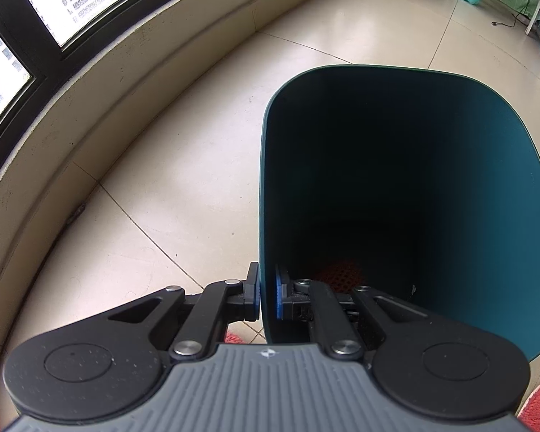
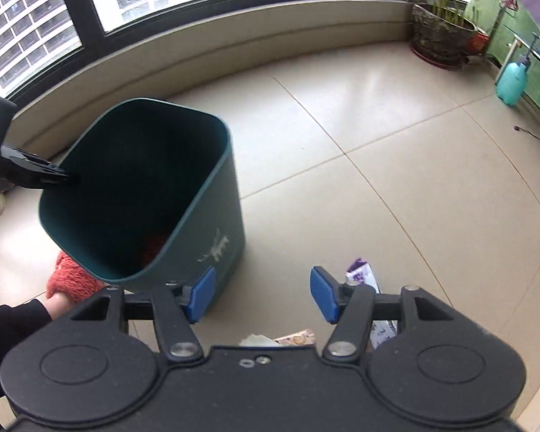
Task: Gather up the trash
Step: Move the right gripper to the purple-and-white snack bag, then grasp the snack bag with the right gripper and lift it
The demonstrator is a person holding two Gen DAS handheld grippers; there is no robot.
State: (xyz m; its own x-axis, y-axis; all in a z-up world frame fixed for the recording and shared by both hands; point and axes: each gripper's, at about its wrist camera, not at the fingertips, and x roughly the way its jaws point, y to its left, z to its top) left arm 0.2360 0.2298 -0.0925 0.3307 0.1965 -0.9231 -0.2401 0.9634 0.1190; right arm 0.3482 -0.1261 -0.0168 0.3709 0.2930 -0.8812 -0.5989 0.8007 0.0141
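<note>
A dark teal trash bin [image 1: 450,144] fills the right of the left wrist view. My left gripper [image 1: 268,297] is shut on the bin's rim, one finger outside the wall and one inside. In the right wrist view the bin [image 2: 219,194] is tilted and the left gripper [image 2: 68,178] clamps its far left rim. Something orange-red [image 2: 153,248] lies at the bin's bottom. My right gripper [image 2: 262,293] is open and empty, just right of the bin. A purple-and-white wrapper [image 2: 363,277] and other wrappers [image 2: 295,338] lie on the floor beneath it.
Beige tiled floor [image 2: 396,126] runs to a curved low wall under large windows. A potted plant [image 2: 439,32] and a turquoise sprayer bottle [image 2: 511,84] stand at the far right. A hand in a red knitted glove [image 2: 72,280] is beside the bin.
</note>
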